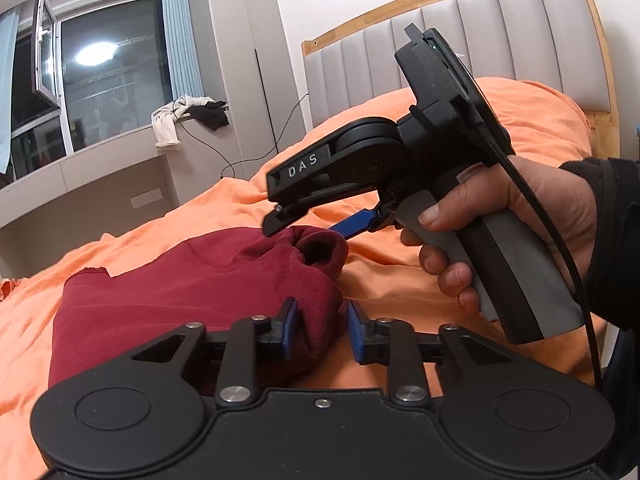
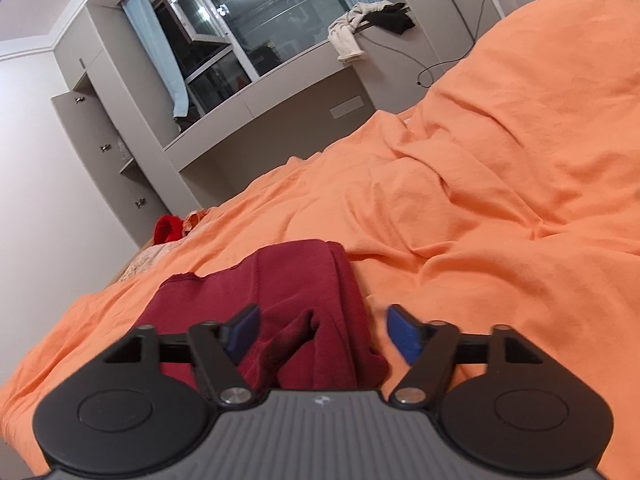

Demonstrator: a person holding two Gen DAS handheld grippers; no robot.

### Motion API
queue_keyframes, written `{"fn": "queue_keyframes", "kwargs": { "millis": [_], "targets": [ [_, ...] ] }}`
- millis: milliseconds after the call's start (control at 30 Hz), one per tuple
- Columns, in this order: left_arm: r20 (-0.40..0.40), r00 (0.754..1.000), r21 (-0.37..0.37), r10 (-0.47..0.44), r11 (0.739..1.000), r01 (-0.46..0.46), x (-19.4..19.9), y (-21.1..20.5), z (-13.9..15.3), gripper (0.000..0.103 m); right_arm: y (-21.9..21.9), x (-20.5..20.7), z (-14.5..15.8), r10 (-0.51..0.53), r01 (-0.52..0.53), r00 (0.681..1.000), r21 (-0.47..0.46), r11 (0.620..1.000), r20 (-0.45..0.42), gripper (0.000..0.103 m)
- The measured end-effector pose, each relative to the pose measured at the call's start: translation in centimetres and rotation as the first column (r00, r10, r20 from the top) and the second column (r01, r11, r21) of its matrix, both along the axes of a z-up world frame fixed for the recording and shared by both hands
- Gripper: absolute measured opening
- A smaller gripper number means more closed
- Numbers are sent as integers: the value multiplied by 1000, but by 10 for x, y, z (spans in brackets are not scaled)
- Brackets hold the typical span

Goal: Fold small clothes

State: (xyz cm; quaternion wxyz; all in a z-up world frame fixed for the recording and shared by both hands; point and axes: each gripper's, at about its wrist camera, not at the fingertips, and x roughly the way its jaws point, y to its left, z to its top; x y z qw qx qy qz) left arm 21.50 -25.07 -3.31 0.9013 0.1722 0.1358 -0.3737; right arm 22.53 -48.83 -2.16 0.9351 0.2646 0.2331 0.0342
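Note:
A dark red garment [image 1: 180,292] lies bunched on the orange bed cover [image 1: 420,280]. In the left wrist view, my left gripper [image 1: 322,324] is at the garment's near right corner. A fold of the cloth sits between its blue pads, which stand a little apart and do not squeeze it. My right gripper [image 1: 316,224], held by a hand [image 1: 500,216], hovers over a rolled cuff [image 1: 320,250] at the garment's far right. In the right wrist view the right gripper [image 2: 324,330] stands wide open over the red garment [image 2: 280,280], its pads clear of the cloth.
A grey padded headboard [image 1: 460,40] rises behind the bed. White and black clothes [image 1: 184,116] hang off a window ledge, with a cable [image 1: 256,152] trailing down. A bright red item [image 2: 168,228] lies at the bed's far edge near a cupboard [image 2: 100,120].

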Motion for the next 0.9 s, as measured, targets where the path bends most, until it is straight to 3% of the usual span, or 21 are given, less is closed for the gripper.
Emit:
{"fn": "queue_keyframes", "kwargs": {
  "millis": [400, 500, 733, 900],
  "targets": [
    [-130, 989, -136, -75, 989, 58, 9, 18, 18, 62, 8, 6, -16, 20, -30, 995, -95, 995, -103, 100],
    [-141, 987, -179, -70, 983, 44, 11, 26, 27, 75, 5, 3, -17, 15, -26, 994, -100, 995, -109, 103],
    [-154, 986, -277, 67, 955, -108, 28, 52, 49, 100, 6, 2, -18, 19, -32, 993, -110, 993, -117, 103],
    [-186, 960, -282, 208, 925, -255, 51, 74, 54, 102, 6, 2, -18, 17, -31, 993, -117, 993, -120, 103]
  ]
}}
